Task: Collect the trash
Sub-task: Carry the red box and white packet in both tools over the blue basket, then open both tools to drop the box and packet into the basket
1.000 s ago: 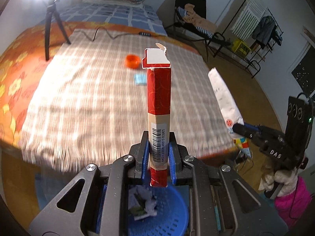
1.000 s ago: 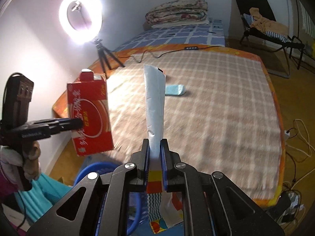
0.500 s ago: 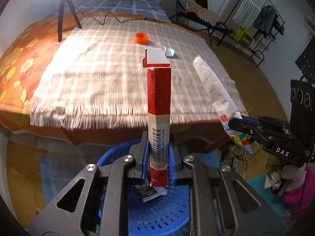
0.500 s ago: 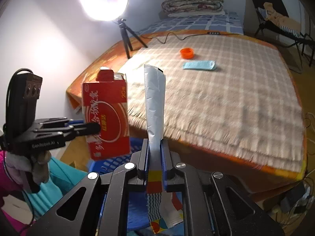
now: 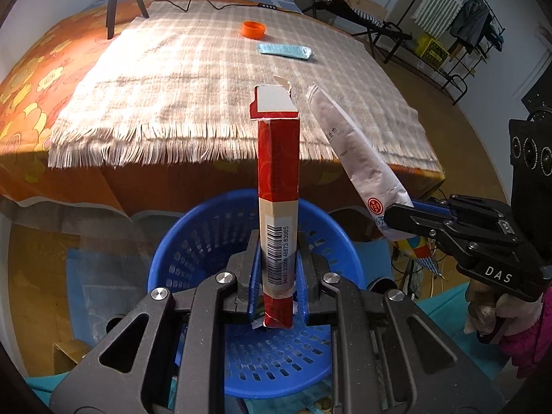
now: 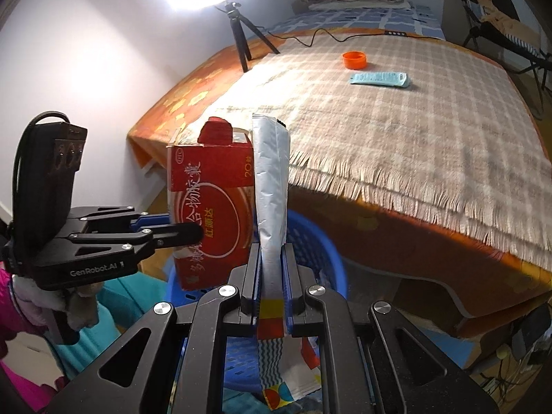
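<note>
Landmark: we take the blue basket (image 5: 193, 241) as our reference; it stands on the floor in front of the bed (image 5: 62, 186).
Left gripper (image 5: 277, 276): we pinch the red box (image 5: 278, 179) near its lower end; the jaws are pressed on its two narrow sides. The box stands upright, directly above the basket, with its bottom over the opening.
Right gripper (image 6: 272, 276): we pinch the white pouch (image 6: 270, 186) near its coloured lower end; the jaws are pressed flat on it. In the left view the pouch leans, and it hangs just beside the right rim of the basket; we cannot tell if it is fully over the opening.
Step in hand: we judge that both pieces are ready to drop into the basket.
How to do it well: we should open the left jaws first, because the box is already centred. We should bring the pouch more toward the middle of the basket before we release it, since it is light and may fall outside the rim.
Risk: the tall box may tip over the rim if we release it too high.
Still on the bed: the orange cap (image 5: 253, 29) and the blue packet (image 5: 284, 50) lie far behind the basket, near each other but apart.
</note>
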Action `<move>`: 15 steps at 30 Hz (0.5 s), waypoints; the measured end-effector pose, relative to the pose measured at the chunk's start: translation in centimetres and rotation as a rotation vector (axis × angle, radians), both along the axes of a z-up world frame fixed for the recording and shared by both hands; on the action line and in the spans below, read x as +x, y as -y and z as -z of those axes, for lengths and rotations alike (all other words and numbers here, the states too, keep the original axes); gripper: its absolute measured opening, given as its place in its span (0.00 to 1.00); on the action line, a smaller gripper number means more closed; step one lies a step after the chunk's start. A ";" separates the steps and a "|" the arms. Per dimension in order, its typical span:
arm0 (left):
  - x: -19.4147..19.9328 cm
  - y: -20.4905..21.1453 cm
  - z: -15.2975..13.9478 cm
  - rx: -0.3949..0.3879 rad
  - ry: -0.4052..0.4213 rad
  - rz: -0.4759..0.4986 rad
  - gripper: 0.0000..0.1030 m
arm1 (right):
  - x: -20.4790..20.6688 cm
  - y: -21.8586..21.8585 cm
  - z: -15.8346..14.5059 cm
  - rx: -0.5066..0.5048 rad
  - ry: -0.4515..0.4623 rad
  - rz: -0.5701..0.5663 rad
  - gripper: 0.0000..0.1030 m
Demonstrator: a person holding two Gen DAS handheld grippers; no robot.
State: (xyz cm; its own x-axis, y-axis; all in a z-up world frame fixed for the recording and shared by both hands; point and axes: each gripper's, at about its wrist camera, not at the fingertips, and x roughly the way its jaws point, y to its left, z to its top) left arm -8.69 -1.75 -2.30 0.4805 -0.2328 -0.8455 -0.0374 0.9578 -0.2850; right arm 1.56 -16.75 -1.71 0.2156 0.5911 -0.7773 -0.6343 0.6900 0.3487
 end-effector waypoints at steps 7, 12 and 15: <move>-0.4 0.1 1.1 0.009 -0.019 0.007 0.16 | -1.0 -0.4 0.6 -0.014 -0.011 -0.009 0.09; -0.7 0.0 2.7 0.001 -0.066 0.005 0.16 | -1.7 -0.9 1.9 -0.042 -0.037 -0.027 0.09; -1.0 -0.4 4.0 -0.010 -0.103 -0.005 0.16 | -2.2 -1.2 2.8 -0.059 -0.058 -0.041 0.09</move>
